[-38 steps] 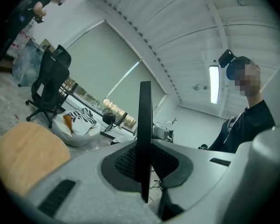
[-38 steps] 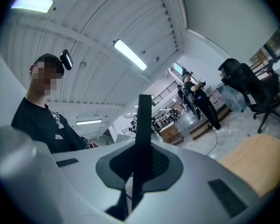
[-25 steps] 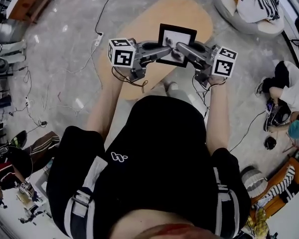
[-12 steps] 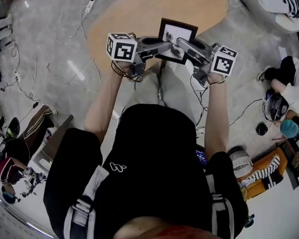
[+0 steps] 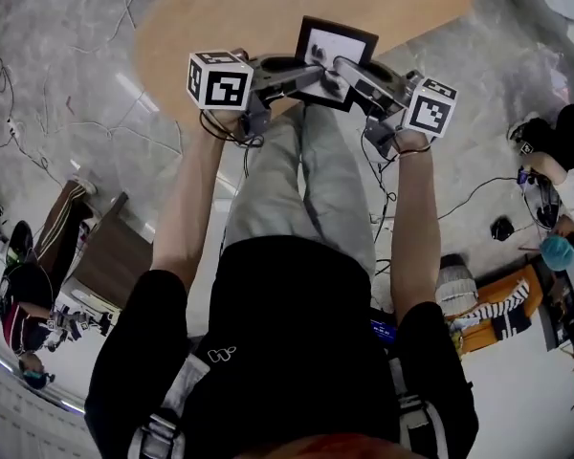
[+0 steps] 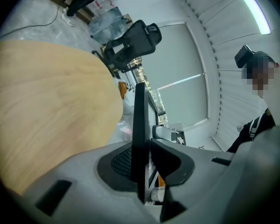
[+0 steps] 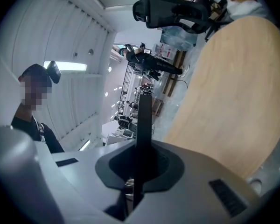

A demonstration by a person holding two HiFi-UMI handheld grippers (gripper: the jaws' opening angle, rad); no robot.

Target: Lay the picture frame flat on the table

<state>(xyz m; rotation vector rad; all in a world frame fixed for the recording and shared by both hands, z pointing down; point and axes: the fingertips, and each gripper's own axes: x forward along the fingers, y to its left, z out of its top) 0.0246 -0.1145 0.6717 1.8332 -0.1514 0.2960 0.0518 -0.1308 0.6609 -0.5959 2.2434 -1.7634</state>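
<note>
A black picture frame (image 5: 337, 48) with a white mat hangs in the air over the near edge of the oval wooden table (image 5: 220, 12). My left gripper (image 5: 316, 76) is shut on its lower left part, and my right gripper (image 5: 344, 78) is shut on its lower right part. In the left gripper view the frame (image 6: 140, 120) stands edge-on between the pads of the left gripper (image 6: 143, 167), beside the table top (image 6: 46, 115). In the right gripper view the frame (image 7: 143, 118) is a thin dark edge clamped in the right gripper (image 7: 139, 164), with the table (image 7: 228, 97) at its right.
A black office chair (image 6: 130, 43) stands beyond the table, also visible as the chair (image 7: 177, 8) in the right gripper view. Cables (image 5: 96, 113) trail over the marble floor. A person (image 5: 564, 161) sits on the floor at the right. A brown box (image 5: 110, 256) stands at the left.
Both grippers keep their hold on the frame. The frame has come from over the table's middle back to its near edge, and the table has slid up in the head view.
</note>
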